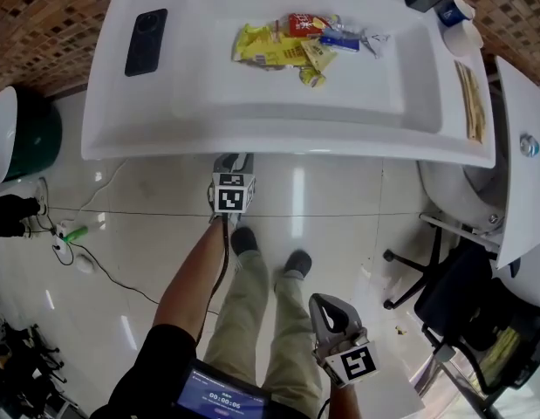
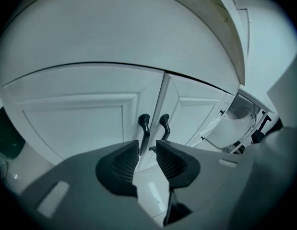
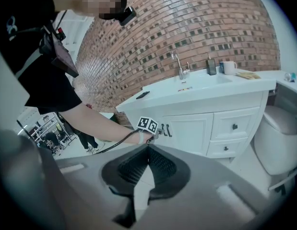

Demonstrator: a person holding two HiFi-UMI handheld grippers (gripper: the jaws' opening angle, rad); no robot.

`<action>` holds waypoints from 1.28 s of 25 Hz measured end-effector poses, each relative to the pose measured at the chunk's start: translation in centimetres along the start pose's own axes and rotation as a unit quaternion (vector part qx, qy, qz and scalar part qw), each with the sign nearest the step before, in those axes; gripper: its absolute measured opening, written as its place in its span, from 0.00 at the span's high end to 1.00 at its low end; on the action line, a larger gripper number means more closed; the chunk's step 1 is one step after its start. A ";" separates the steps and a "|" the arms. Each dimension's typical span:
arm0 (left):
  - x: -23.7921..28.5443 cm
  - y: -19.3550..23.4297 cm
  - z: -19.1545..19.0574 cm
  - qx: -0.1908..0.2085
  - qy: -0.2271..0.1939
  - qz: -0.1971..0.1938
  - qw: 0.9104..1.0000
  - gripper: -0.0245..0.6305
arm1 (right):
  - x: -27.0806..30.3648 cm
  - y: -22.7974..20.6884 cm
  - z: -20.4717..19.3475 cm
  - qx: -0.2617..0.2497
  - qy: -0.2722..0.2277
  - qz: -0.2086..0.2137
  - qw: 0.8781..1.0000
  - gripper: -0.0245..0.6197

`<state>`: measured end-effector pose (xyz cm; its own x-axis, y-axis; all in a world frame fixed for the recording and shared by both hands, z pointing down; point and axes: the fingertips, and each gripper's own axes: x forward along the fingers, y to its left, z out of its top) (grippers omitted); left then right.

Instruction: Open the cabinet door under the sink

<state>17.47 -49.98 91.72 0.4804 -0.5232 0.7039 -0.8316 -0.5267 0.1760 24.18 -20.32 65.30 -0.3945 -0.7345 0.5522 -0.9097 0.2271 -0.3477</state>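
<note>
The white sink cabinet has two doors that meet at a closed centre seam, each with a dark vertical handle. My left gripper is open right in front of them. The left door's handle stands just beyond the gap between the jaws, with its lower end showing in that gap; the pads do not press on it. The right door's handle is beside it. My right gripper is shut on nothing and hangs back, well away from the cabinet.
The white countertop overhangs the doors; its basin holds snack packets, and a phone lies at the left. Two drawers sit right of the doors, then a toilet. An office chair and floor cables are nearby.
</note>
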 end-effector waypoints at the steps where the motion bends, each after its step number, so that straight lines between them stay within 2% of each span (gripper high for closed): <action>1: 0.4 0.1 0.0 0.002 0.003 0.000 1.000 0.78 | 0.3 -0.1 0.3 0.002 -0.004 -0.004 1.000 0.98; 8: 1.9 0.1 0.7 -0.015 0.024 0.008 1.000 0.77 | 0.3 -0.4 1.5 0.010 -0.014 -0.020 1.000 0.98; 10: 2.0 0.4 0.8 -0.018 0.031 0.017 0.999 0.84 | 0.1 -0.4 1.2 0.014 -0.013 -0.023 1.000 0.98; 11: 2.0 0.4 0.8 -0.018 0.033 0.018 0.999 0.84 | -0.1 -0.4 1.0 0.016 -0.012 -0.024 1.000 0.98; 16: 1.6 0.2 0.0 0.035 0.039 0.017 0.998 0.86 | -0.6 -0.4 0.2 0.017 -0.007 -0.025 1.000 0.98; 20: 0.7 0.0 -1.1 0.041 0.041 0.019 0.998 0.86 | -1.0 0.0 -0.3 0.013 -0.006 -0.018 1.000 0.98; 28: -2.9 -0.8 -5.5 0.084 0.051 0.009 0.995 0.87 | -2.3 0.8 -1.4 0.001 0.003 0.002 1.000 0.98; 32: -5.0 -0.7 -7.8 0.085 0.057 0.010 0.995 0.87 | -2.8 1.4 -1.6 -0.012 0.006 0.016 1.000 0.98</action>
<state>13.45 -41.78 93.43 0.4218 -0.4611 0.7807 -0.7774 -0.6271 0.0496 23.84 -16.91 64.44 -0.4255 -0.7188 0.5498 -0.8989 0.2657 -0.3483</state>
